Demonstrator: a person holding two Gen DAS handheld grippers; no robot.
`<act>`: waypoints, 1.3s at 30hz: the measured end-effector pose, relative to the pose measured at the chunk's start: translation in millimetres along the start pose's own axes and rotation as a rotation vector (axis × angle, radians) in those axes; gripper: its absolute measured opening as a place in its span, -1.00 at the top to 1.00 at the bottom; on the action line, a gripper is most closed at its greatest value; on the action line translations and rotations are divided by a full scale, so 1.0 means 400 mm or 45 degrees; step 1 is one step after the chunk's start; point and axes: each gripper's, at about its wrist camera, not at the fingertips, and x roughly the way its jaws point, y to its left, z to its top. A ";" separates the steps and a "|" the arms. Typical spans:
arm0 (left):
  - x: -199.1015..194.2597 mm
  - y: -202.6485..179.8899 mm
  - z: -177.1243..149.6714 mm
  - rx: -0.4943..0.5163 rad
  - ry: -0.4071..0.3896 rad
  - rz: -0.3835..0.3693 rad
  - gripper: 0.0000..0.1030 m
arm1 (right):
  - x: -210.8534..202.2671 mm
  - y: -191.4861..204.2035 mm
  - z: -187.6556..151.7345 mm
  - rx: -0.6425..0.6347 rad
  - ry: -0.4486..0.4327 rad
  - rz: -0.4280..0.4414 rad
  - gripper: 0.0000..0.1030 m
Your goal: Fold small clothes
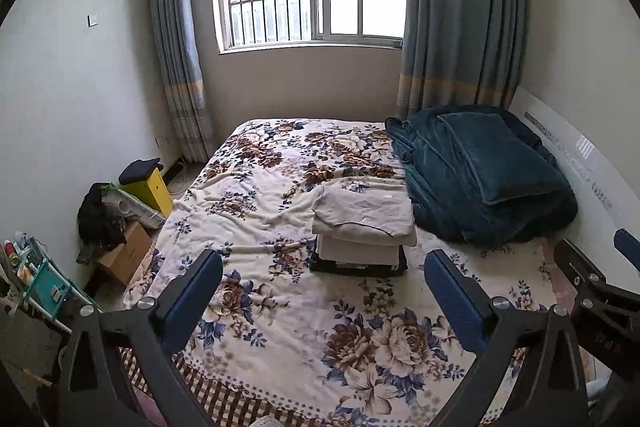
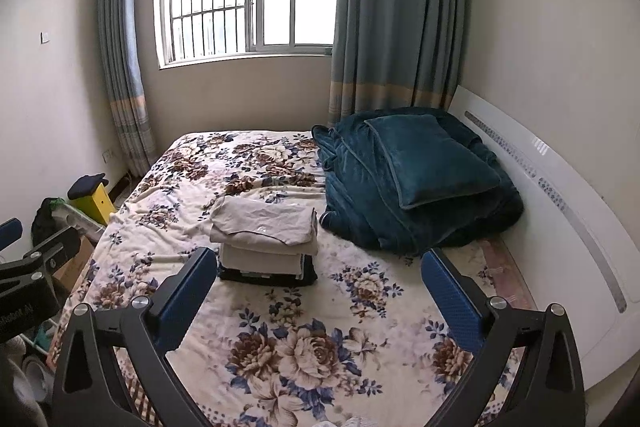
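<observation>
A stack of folded small clothes (image 1: pixel 362 231) sits on the flowered bedspread (image 1: pixel 280 307): a beige piece on top, a white one under it, dark ones at the bottom. It also shows in the right wrist view (image 2: pixel 266 239). My left gripper (image 1: pixel 324 291) is open and empty, held above the bed short of the stack. My right gripper (image 2: pixel 320 287) is open and empty, also above the bed, with the stack just beyond its left finger (image 2: pixel 188 291). The right gripper's body shows at the right edge of the left wrist view (image 1: pixel 600 291).
A heap of dark teal bedding with a pillow (image 2: pixel 420 179) lies at the bed's far right by the white headboard (image 2: pixel 560 211). Left of the bed stand a yellow box (image 1: pixel 150 189), a cardboard box (image 1: pixel 126 255) and a cluttered shelf (image 1: pixel 36 275). Window and curtains lie behind.
</observation>
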 end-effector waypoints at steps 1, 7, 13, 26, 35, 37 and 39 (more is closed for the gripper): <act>-0.002 0.001 0.000 0.001 0.000 0.003 -1.00 | 0.003 -0.003 0.000 0.003 0.004 0.001 -1.00; -0.018 0.000 0.007 0.011 -0.019 -0.007 -1.00 | 0.014 -0.007 -0.005 0.013 0.009 0.010 -1.00; -0.020 0.001 0.008 0.017 -0.023 -0.009 -1.00 | 0.010 -0.006 -0.011 0.022 0.001 0.023 -1.00; -0.023 0.004 0.008 0.018 -0.027 -0.006 -1.00 | 0.005 0.006 -0.010 0.030 -0.018 0.029 -1.00; -0.029 0.002 0.010 0.025 -0.025 -0.007 -1.00 | 0.002 0.012 -0.008 0.029 -0.013 0.033 -1.00; -0.031 0.000 0.010 0.025 -0.025 -0.006 -1.00 | 0.002 0.012 -0.008 0.030 -0.013 0.035 -1.00; -0.031 -0.001 0.010 0.024 -0.028 -0.003 -1.00 | 0.003 0.012 -0.007 0.028 -0.014 0.036 -1.00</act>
